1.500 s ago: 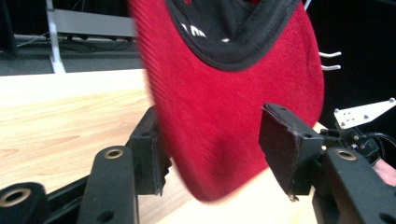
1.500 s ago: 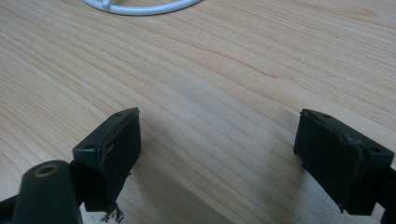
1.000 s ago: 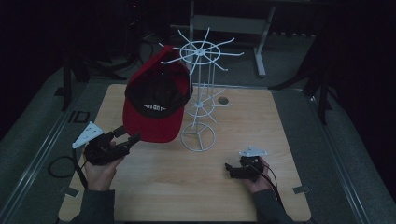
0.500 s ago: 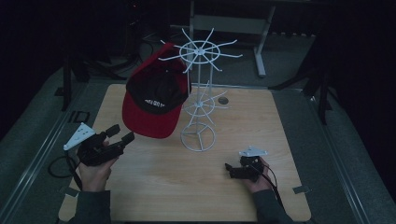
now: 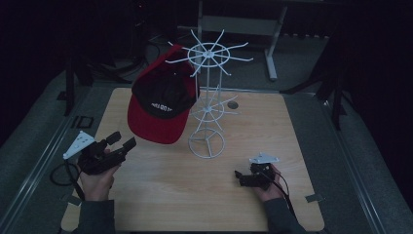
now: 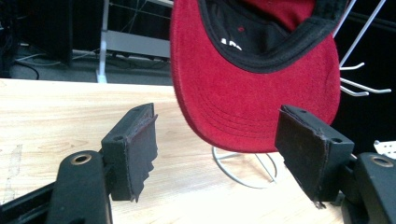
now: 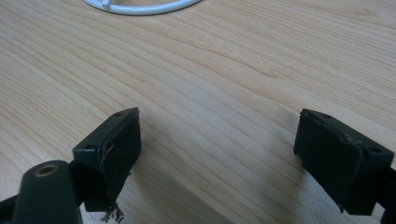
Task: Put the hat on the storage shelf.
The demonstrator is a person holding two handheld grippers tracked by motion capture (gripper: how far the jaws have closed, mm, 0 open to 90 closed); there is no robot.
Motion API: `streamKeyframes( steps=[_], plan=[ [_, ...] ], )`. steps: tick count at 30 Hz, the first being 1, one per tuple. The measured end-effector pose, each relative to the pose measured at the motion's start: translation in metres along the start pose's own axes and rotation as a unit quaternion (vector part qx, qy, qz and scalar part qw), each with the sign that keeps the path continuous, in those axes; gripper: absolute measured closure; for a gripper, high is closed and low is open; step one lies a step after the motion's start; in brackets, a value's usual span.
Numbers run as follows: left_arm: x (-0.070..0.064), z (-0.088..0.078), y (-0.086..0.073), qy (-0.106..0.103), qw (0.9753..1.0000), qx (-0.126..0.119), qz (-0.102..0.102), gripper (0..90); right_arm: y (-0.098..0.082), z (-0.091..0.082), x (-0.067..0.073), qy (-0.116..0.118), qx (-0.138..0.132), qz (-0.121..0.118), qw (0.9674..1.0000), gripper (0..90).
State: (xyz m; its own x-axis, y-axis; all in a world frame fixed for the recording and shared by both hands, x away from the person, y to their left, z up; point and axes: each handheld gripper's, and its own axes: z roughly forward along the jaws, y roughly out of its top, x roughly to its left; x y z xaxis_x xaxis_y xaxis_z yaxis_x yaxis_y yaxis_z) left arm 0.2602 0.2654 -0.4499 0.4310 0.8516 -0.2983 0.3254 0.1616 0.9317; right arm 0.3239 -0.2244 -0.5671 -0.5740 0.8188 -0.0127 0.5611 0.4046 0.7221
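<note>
- On worktop (image 5: 160, 195), near its middle: white wire rack (image 5: 208, 112) standing upright on a ring base, spoked hooks at top and midway.
- Hanging from an upper hook on rack's left side: red cap (image 5: 163, 105), black lining with white print facing out, brim pointing down, clear of the wood.
- Near left front of worktop: left hand-held gripper (image 5: 122, 142) held in a hand, jaws spread wide and empty, aimed up-right toward the cap brim, close below it but not touching.
- Along left gripper view: cap brim (image 6: 257, 98) sits between and beyond the two black pads (image 6: 135, 149), nothing clamped; ring base visible behind.
- Near right front: right hand-held gripper (image 5: 238, 178) held low by the other hand, pointing left, well apart from the rack base.
- Along right gripper view: jaws apart, empty, bare wood (image 7: 219, 102) between them, arc of rack base (image 7: 140, 7) at top edge.
</note>
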Motion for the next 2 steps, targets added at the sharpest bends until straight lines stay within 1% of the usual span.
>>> streamKeyframes(
  steps=[2],
  plan=[
    [0.0014, -0.0005, -0.0003, -0.002, 1.0, -0.001, -0.002, 31.0, 0.0, 0.0, 0.0, 0.0, 0.0, 0.0, 1.0, 14.7]
  ],
)
